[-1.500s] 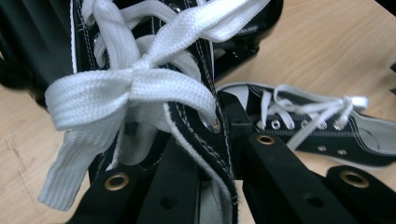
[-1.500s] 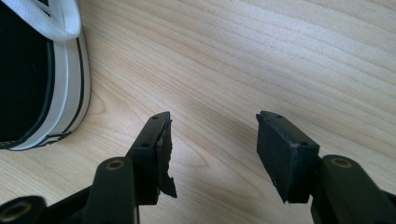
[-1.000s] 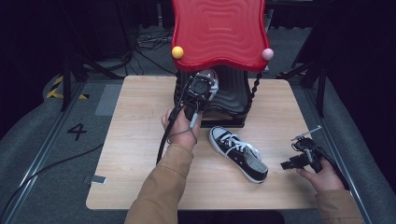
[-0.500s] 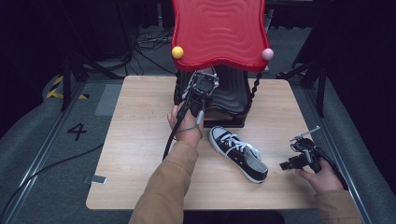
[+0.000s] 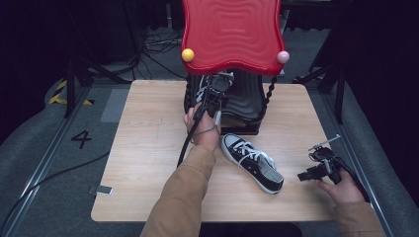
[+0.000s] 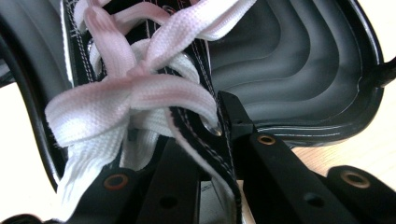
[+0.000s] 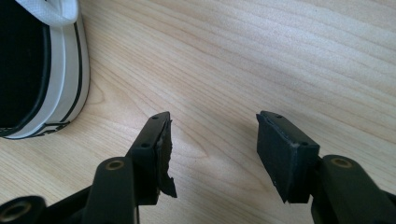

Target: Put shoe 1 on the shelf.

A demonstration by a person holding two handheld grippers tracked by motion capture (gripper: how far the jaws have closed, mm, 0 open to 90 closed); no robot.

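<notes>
Black canvas with white laces sits between the jaws of the left hand-held gripper, which is clamped on the eyelet edge of a sneaker at the far edge of the worktop, just at the lower shelf of the rack. That shelf is dark and ribbed; the rack's red top tray overhangs it. From the left gripper view, the shoe hangs at the mouth of the shelf, with the ribbed surface spreading out behind it; whether the sole already rests on the shelf cannot be told.

The second sneaker lies on the worktop in front of the rack, toe towards the near right corner. The right hand-held gripper rests near the right edge, jaws apart with nothing between them, the second sneaker's rubber toe just beside it in the right gripper view.

The step in hand looks like stowing shoe 1 of 2 on the lower shelf. The next move probably calls for easing the shoe further in until its sole lies flat, clear of the red tray above, and only then parting the jaws; a release too soon could let it tip off the shelf lip
</notes>
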